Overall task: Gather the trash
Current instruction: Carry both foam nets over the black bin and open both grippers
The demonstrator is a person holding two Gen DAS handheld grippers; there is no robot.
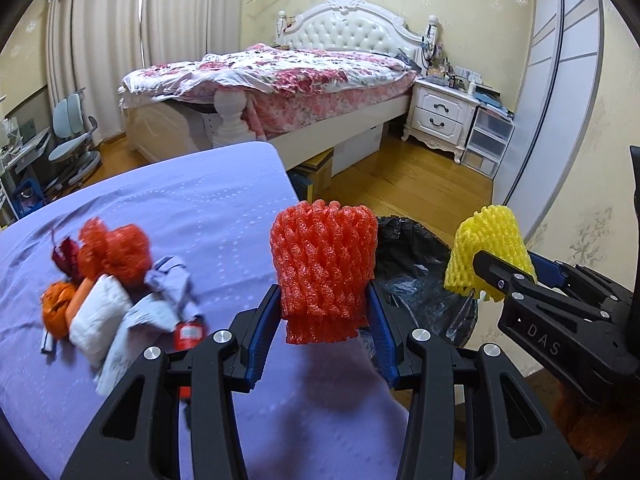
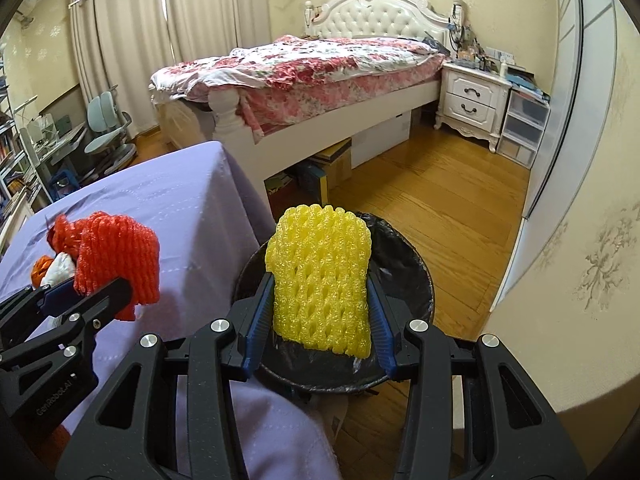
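Note:
My left gripper (image 1: 323, 312) is shut on an orange-red foam fruit net (image 1: 324, 264), held above the right edge of the purple-covered table (image 1: 192, 208). My right gripper (image 2: 320, 316) is shut on a yellow foam net (image 2: 320, 276) and holds it over the black-lined trash bin (image 2: 404, 268). The bin also shows in the left wrist view (image 1: 412, 264), beside the table. A pile of trash (image 1: 116, 292) lies on the table's left: another orange-red net, orange peel, white tissue, crumpled paper and a small red packet.
A bed with a floral quilt (image 1: 280, 72) stands behind the table. A white nightstand (image 1: 440, 116) and plastic drawers (image 1: 490, 140) are at the right wall. A desk chair (image 1: 74, 136) is at the far left. Cardboard boxes (image 2: 332, 164) sit under the bed. Wooden floor lies around the bin.

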